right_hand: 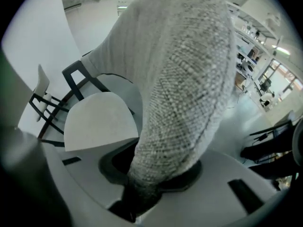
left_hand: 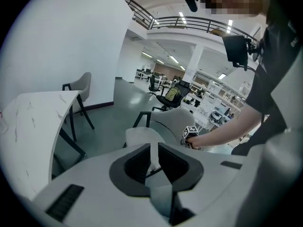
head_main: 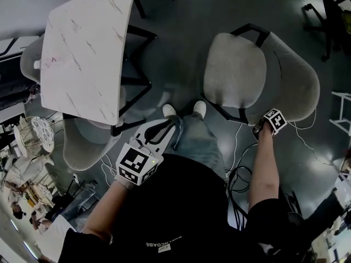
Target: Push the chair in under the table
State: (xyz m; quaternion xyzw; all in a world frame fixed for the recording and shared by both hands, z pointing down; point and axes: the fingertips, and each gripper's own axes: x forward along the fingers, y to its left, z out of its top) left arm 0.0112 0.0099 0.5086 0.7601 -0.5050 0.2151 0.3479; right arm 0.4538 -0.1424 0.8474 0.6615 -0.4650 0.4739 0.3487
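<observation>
while right gripper (head_main: 258, 129) clamps chair back (head_main: 299, 84) | left gripper (head_main: 173, 124) slightly apart, empty | another chair (head_main: 82, 148) under table (head_main: 82, 48)

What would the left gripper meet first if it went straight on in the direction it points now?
Most likely the front of the grey chair seat, which shows just past the left gripper in its own view. Nothing stands between them. Depth is unclear, so it might reach the floor instead.
</observation>
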